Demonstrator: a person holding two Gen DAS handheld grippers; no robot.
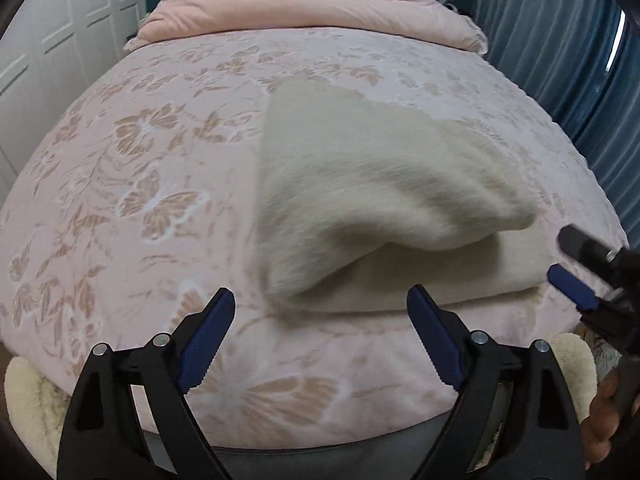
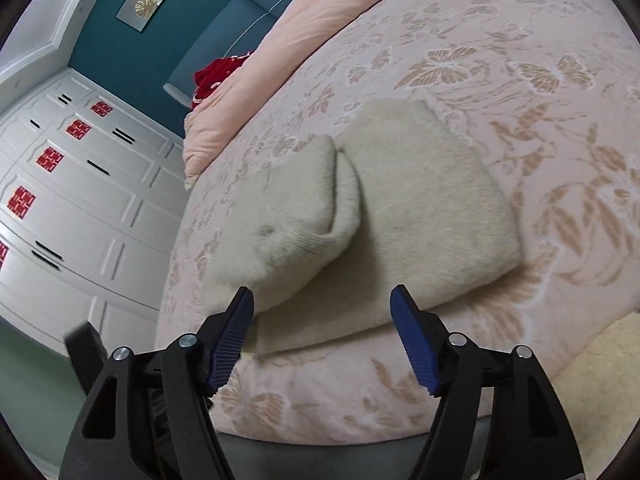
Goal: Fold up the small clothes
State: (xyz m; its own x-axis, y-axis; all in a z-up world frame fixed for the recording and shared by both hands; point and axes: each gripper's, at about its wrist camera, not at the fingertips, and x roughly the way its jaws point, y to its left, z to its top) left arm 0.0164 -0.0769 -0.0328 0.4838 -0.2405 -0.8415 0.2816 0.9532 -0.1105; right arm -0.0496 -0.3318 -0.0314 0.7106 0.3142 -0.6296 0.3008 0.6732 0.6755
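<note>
Garment [image 1: 380,200], one cream fleecy piece, lies near the bed's [image 1: 140,160] front edge with a flap doubled over its lower layer, the fold apparently part-done. Both tongs, left [image 1: 320,344] and right [image 2: 322,344], gape wide and empty just short of it. The next move likely calls for pinching an edge to fold again or flatten the bulging flap.

A bed [image 1: 160,160] is covered with a pink butterfly-print spread, and a peach duvet [image 1: 312,12] is bunched at its head against a teal padded headboard [image 2: 240,24]. White panelled wardrobes [image 2: 80,184] are stuck with red paper cutouts. Blue curtains [image 1: 560,40] are drawn on the other side.
</note>
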